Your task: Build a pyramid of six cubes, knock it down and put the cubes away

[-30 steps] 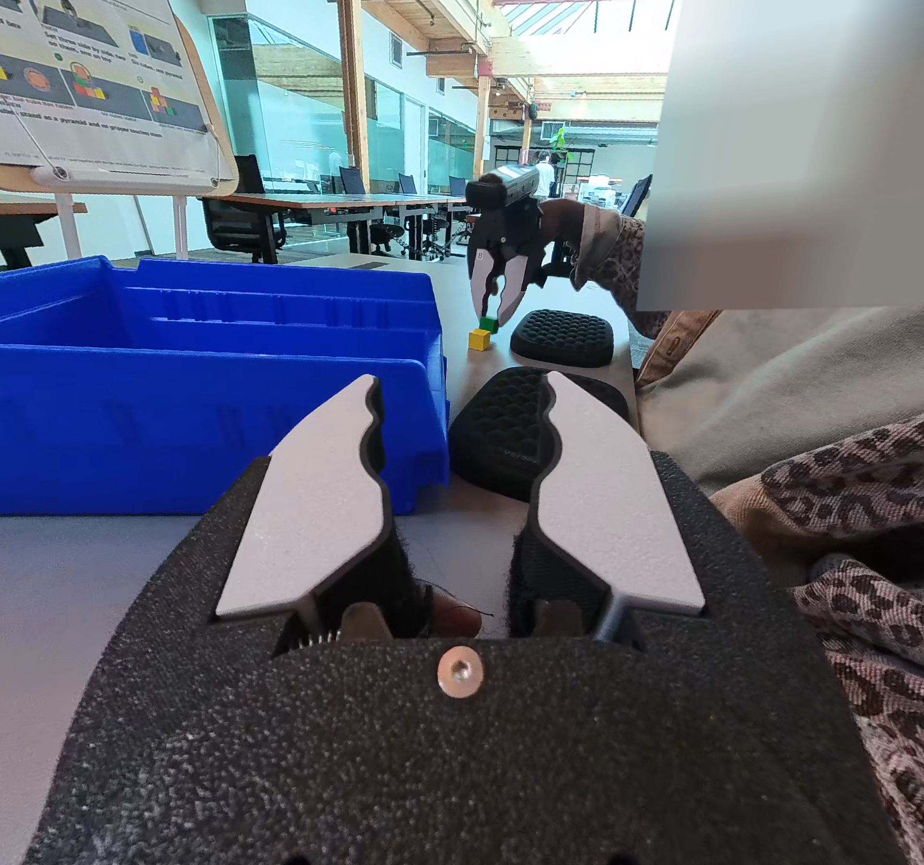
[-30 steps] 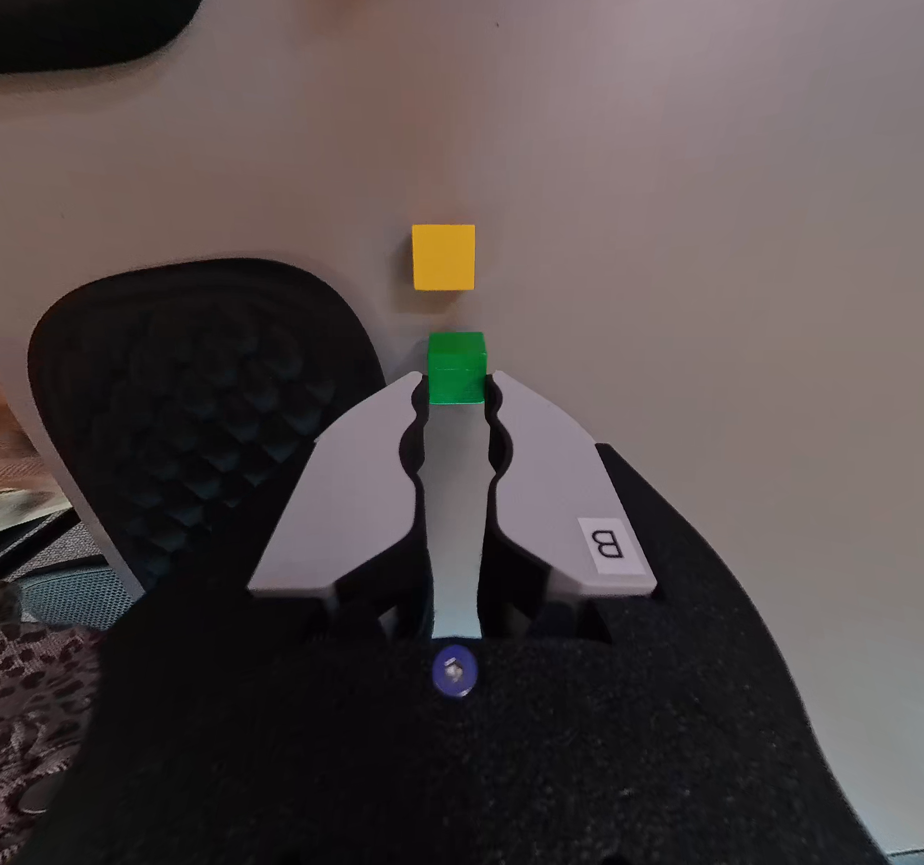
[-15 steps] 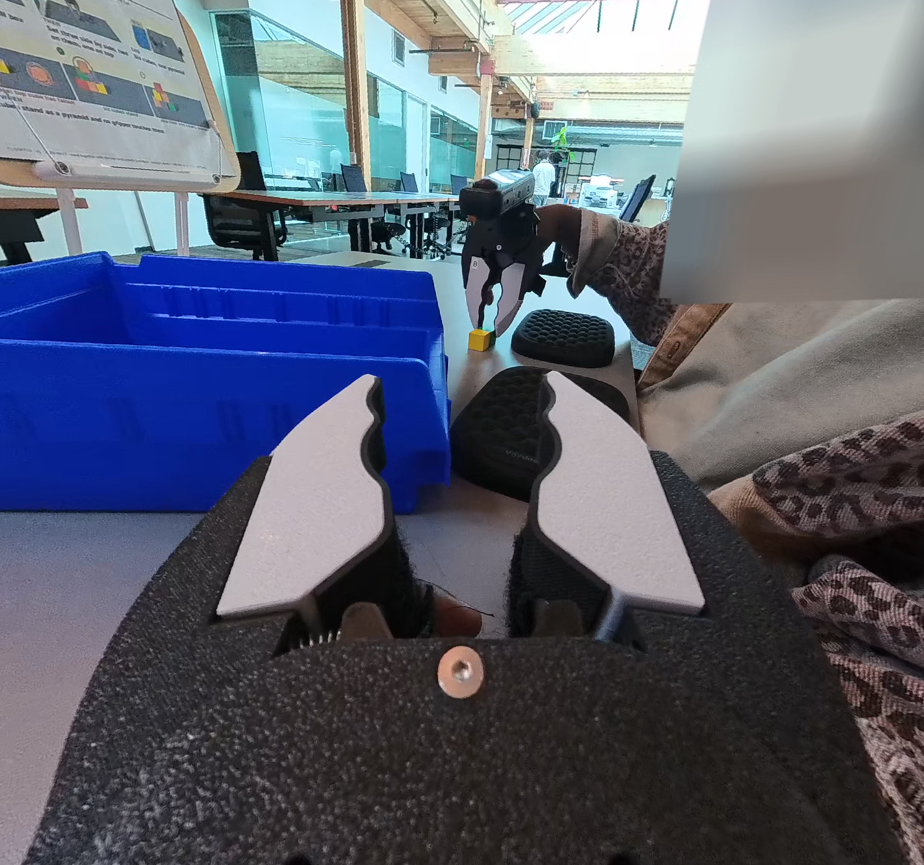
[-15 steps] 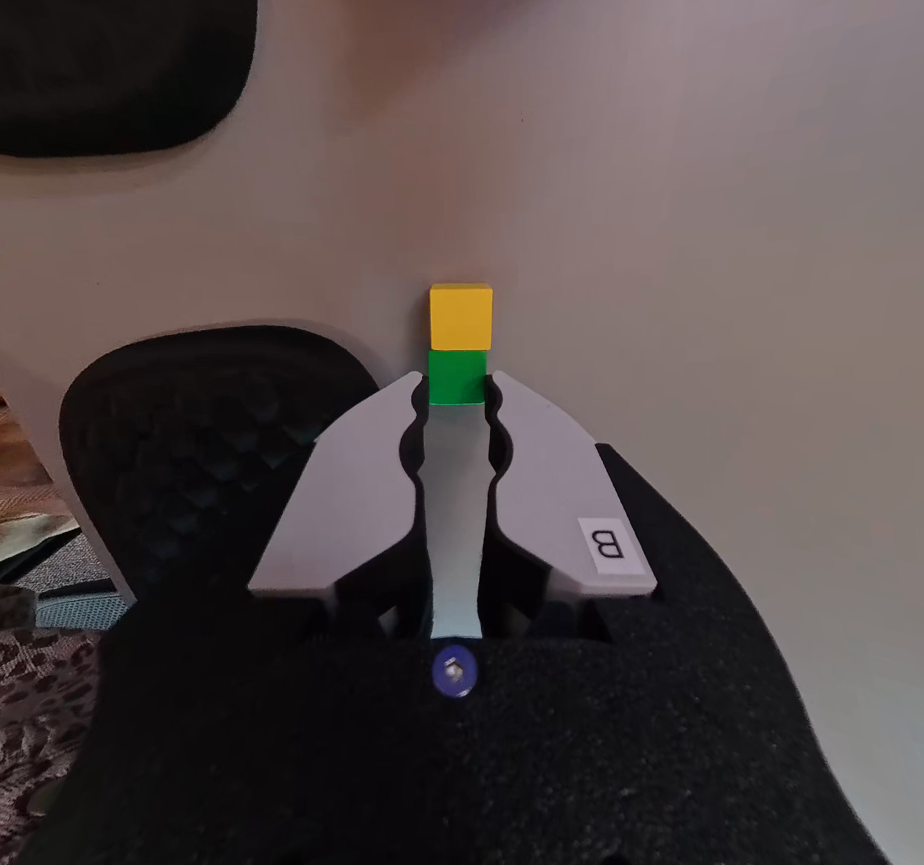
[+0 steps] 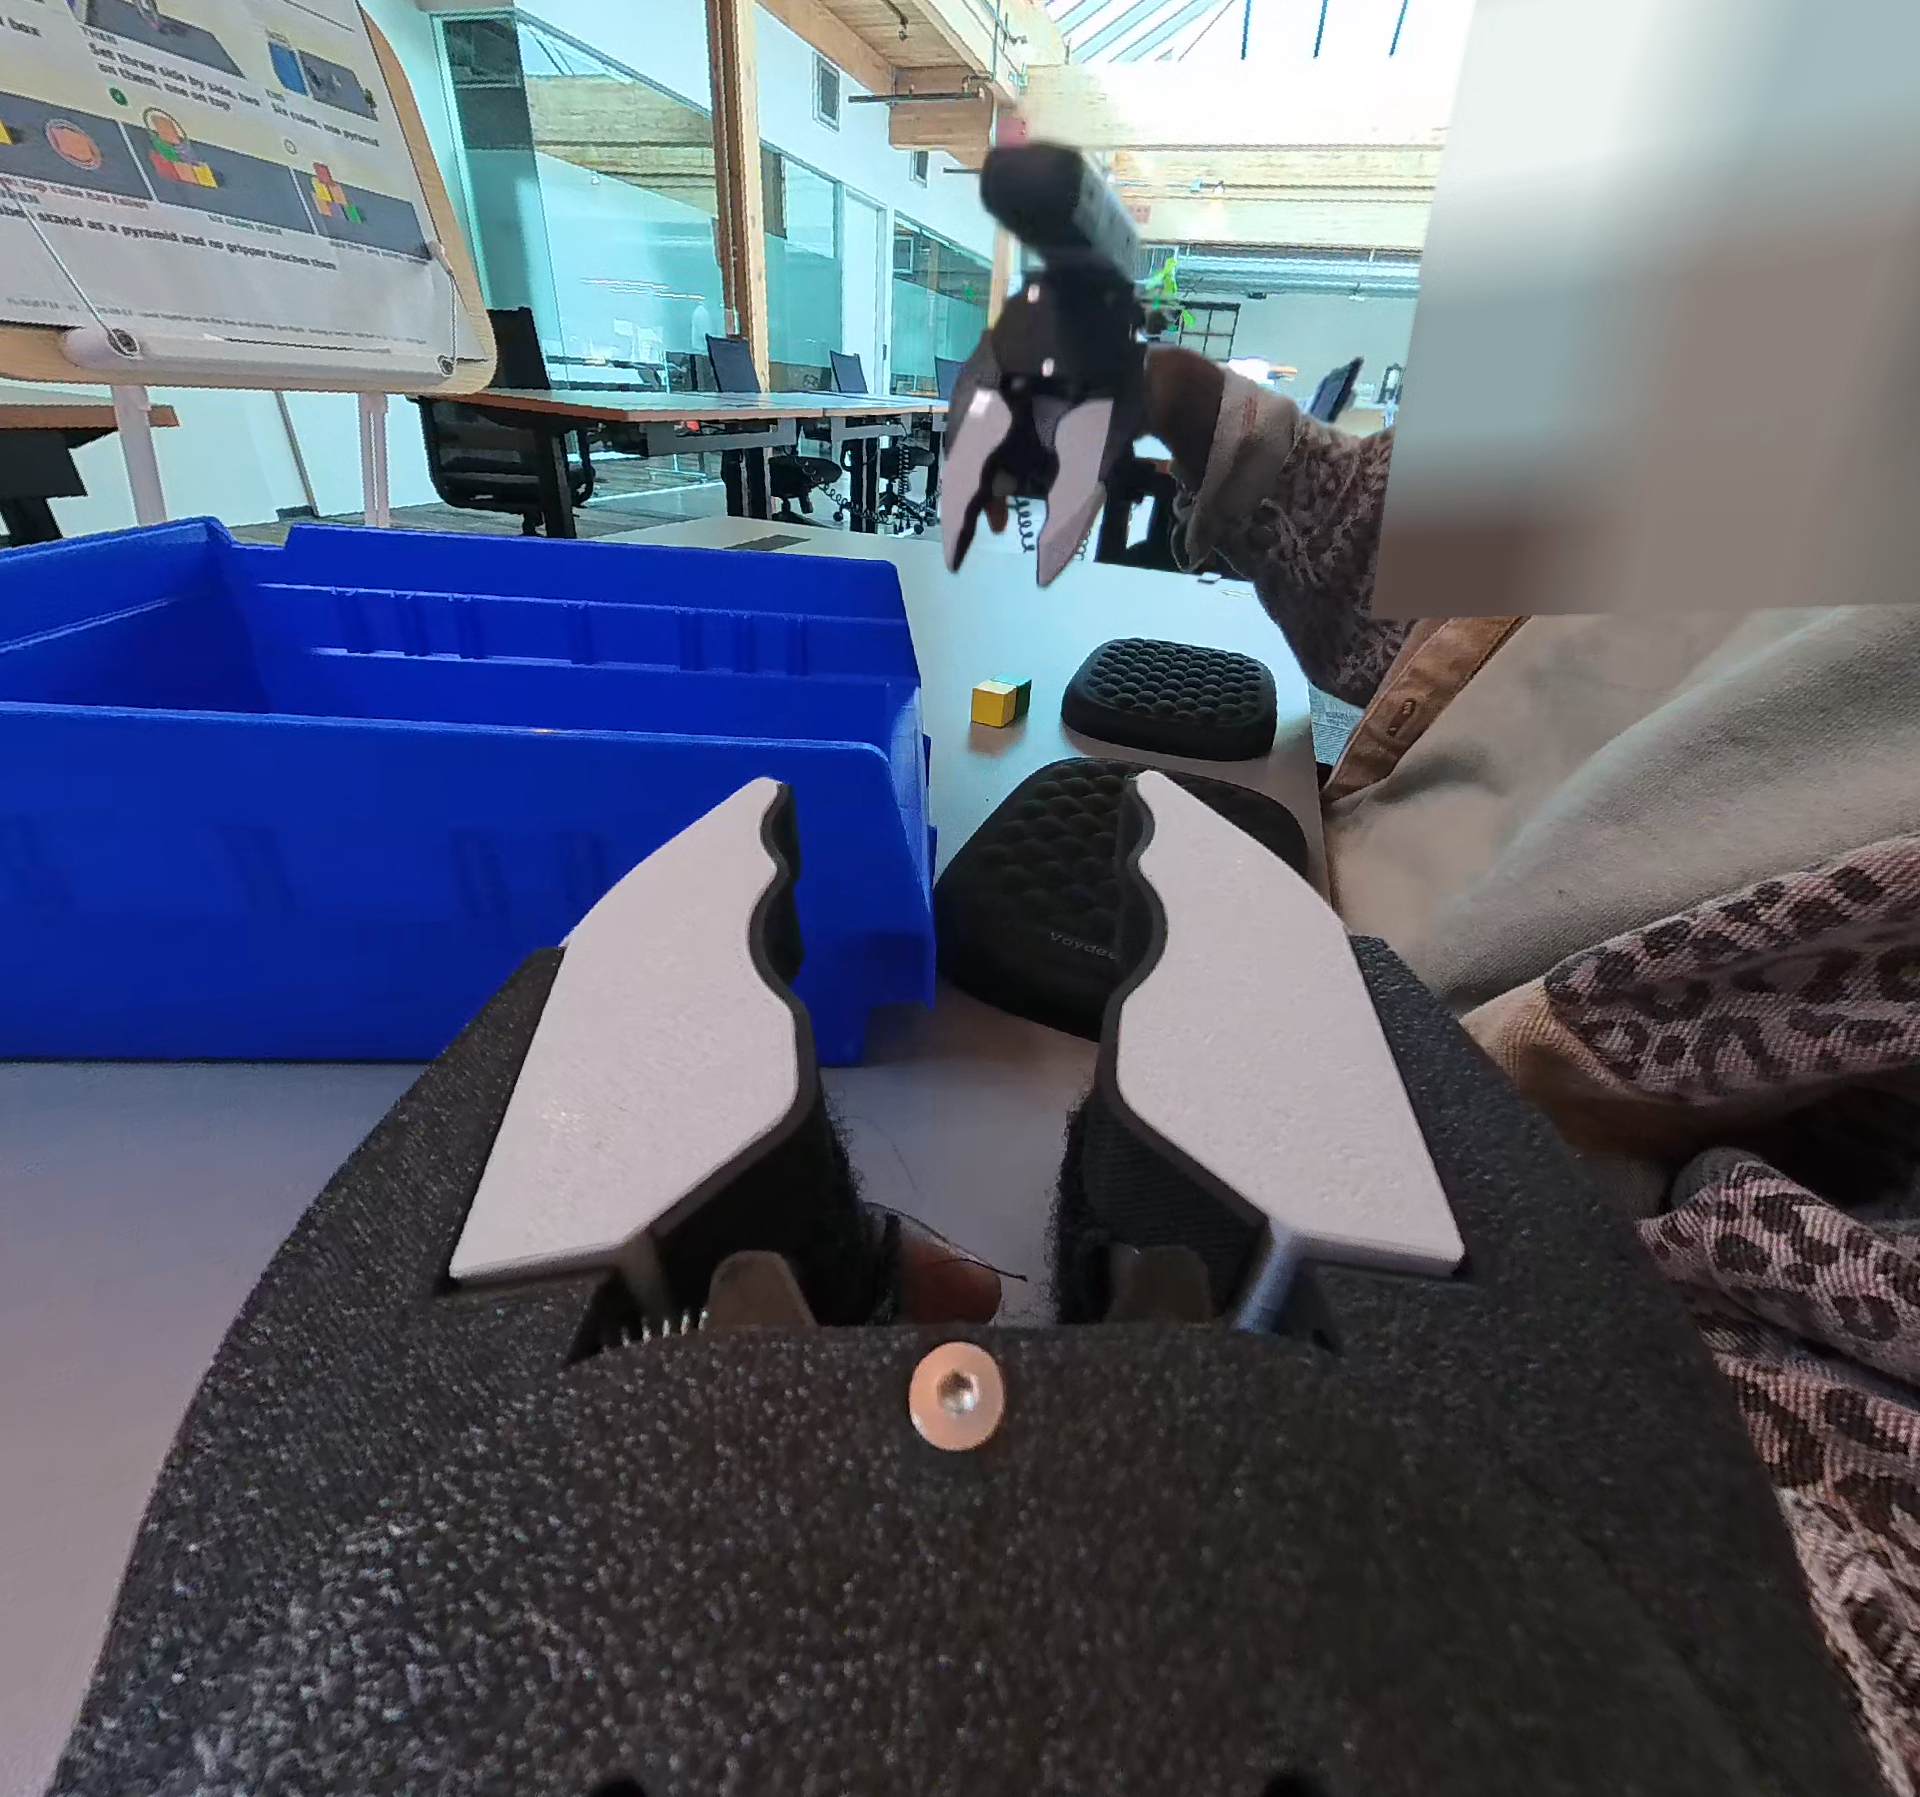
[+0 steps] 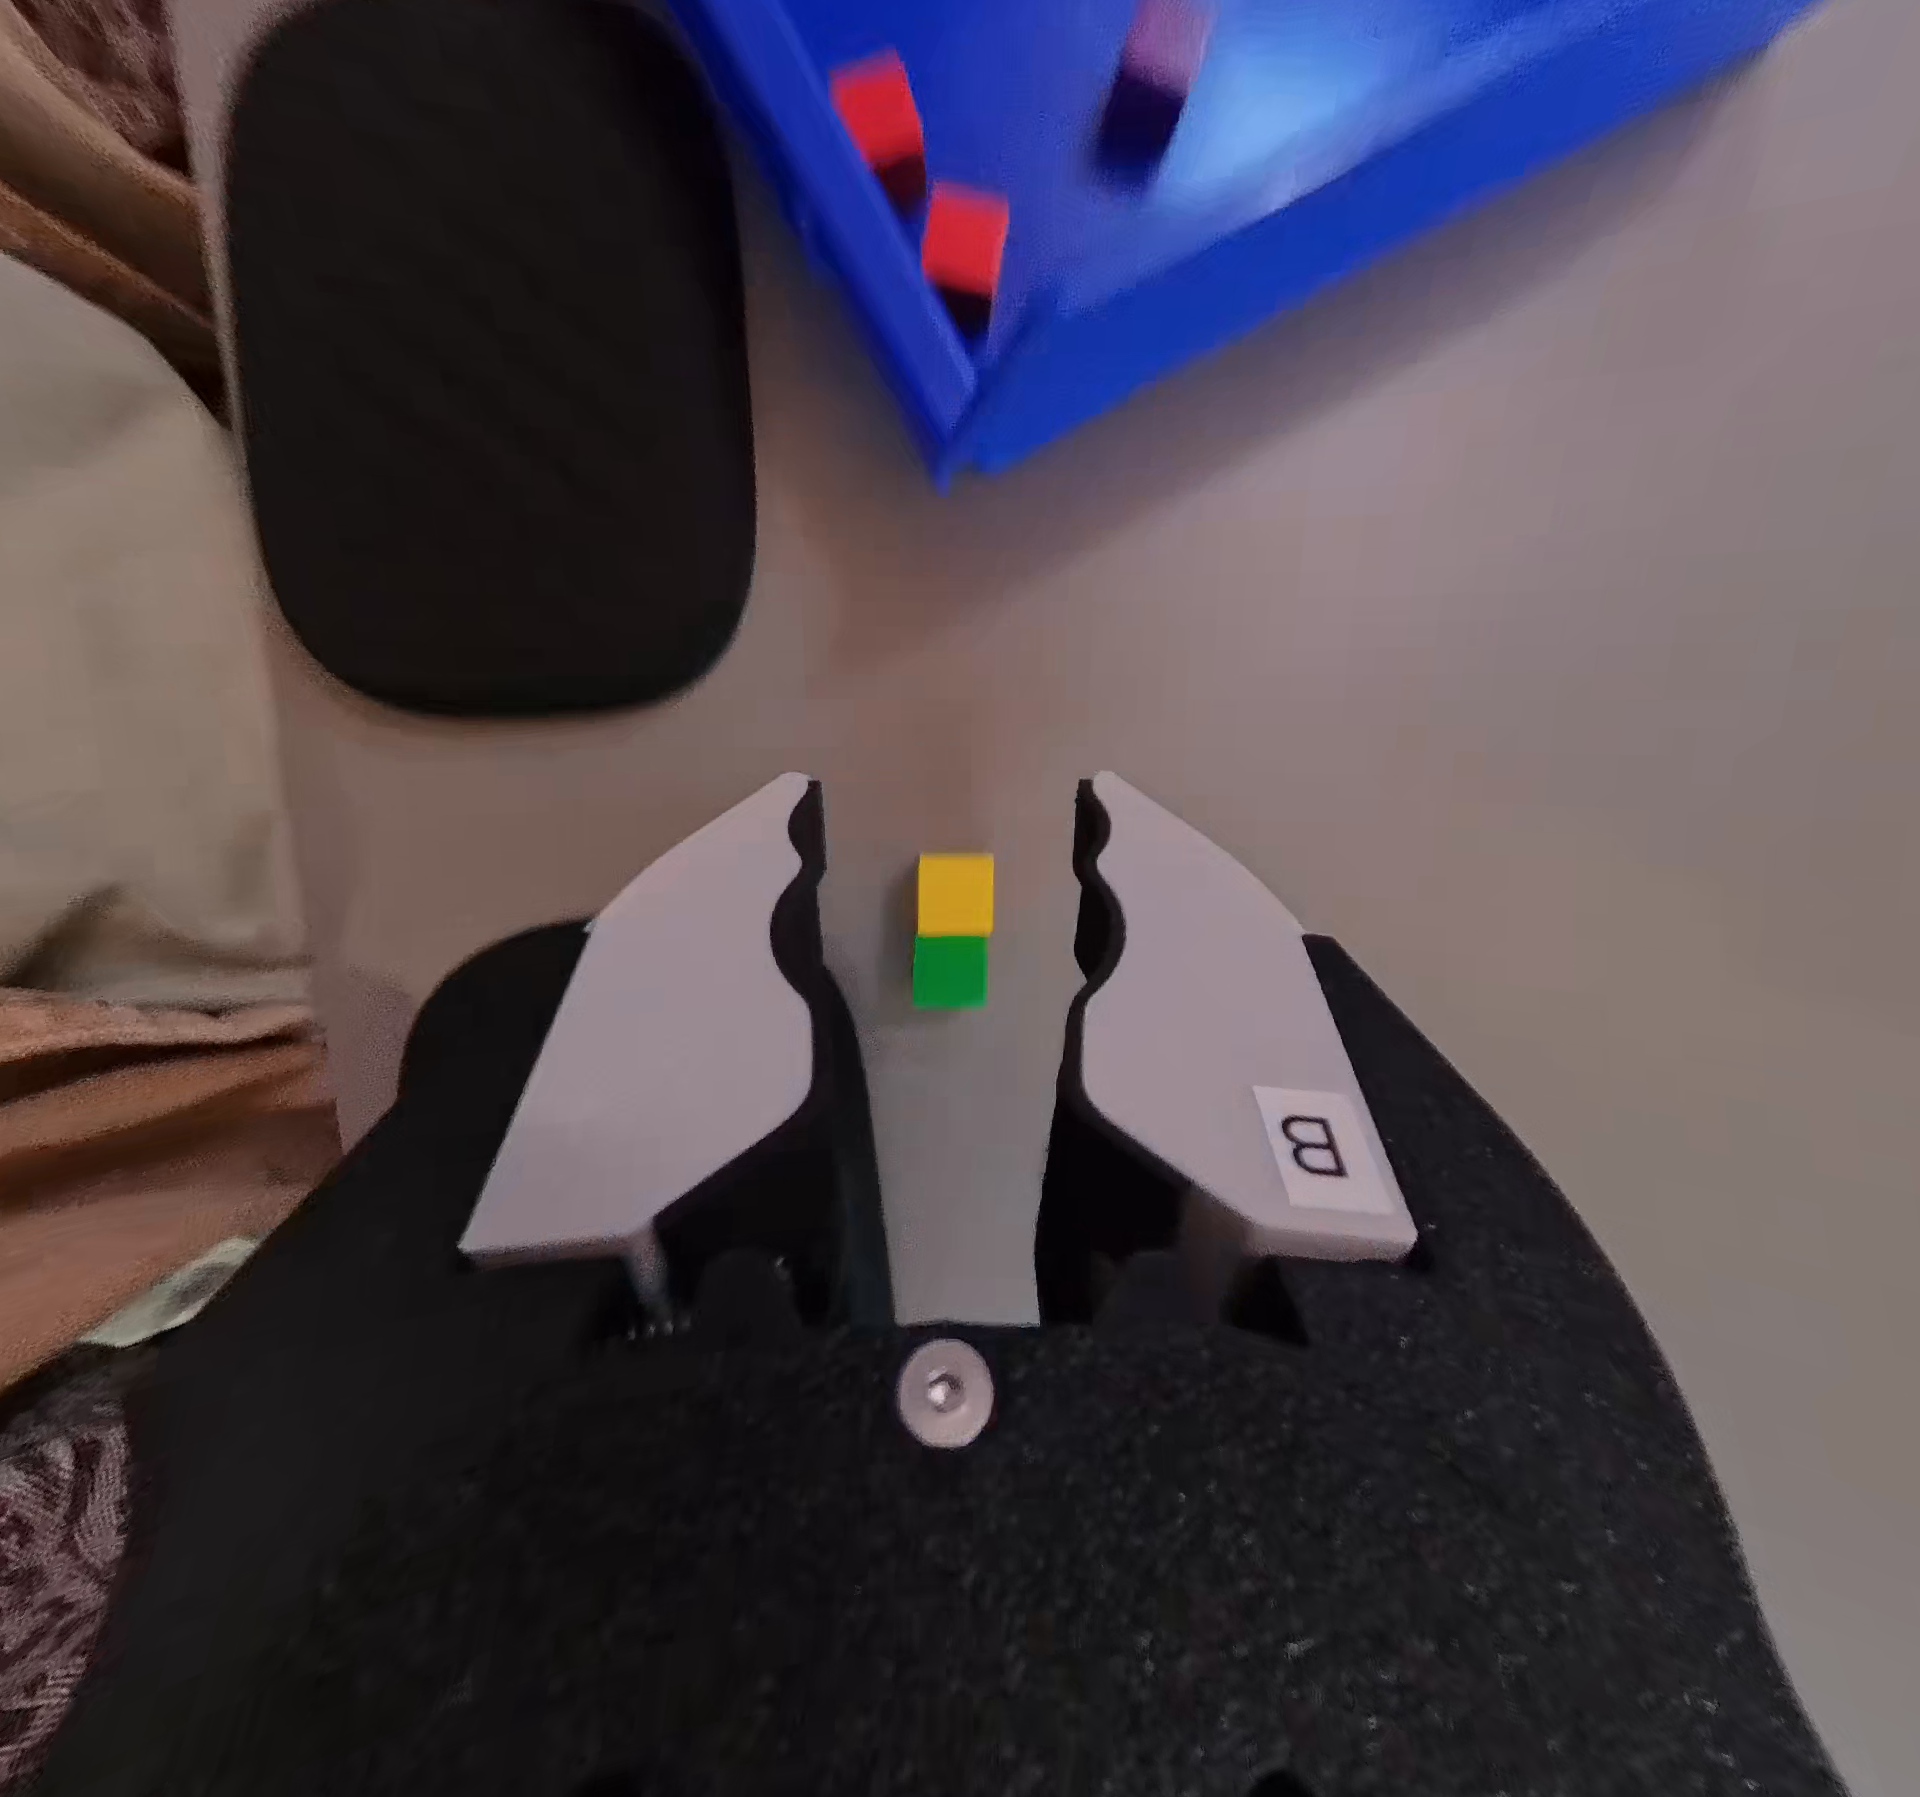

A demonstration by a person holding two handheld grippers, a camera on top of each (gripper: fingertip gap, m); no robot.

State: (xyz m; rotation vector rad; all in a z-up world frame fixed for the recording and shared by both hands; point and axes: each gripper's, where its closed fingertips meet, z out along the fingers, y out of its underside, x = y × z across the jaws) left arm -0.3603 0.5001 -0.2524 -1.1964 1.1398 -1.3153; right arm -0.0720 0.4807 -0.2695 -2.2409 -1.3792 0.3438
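A yellow cube point(image 6: 955, 892) and a green cube point(image 6: 950, 970) sit side by side, touching, on the grey table; they also show far off in the left wrist view, yellow point(image 5: 992, 704) and green point(image 5: 1019, 694). My right gripper point(image 6: 951, 797) is open and empty, raised well above the pair; it shows in the left wrist view point(image 5: 1006, 550). My left gripper point(image 5: 961, 797) is open and empty, low over the table by the blue bin point(image 5: 447, 771). The bin point(image 6: 1299, 334) holds two red cubes point(image 6: 966, 235) and a purple cube point(image 6: 1148, 85).
Two black cushioned pads lie on the table, one near the cubes point(image 5: 1169, 698) and one by my left gripper point(image 5: 1049, 900); one shows in the right wrist view point(image 6: 488, 345). A person's sleeve and clothing point(image 5: 1662, 812) fill the right side. An instruction board point(image 5: 197, 116) stands behind the bin.
My right gripper let go of the green cube beside the yellow one, opened, and rose high above them. My left gripper has not moved.
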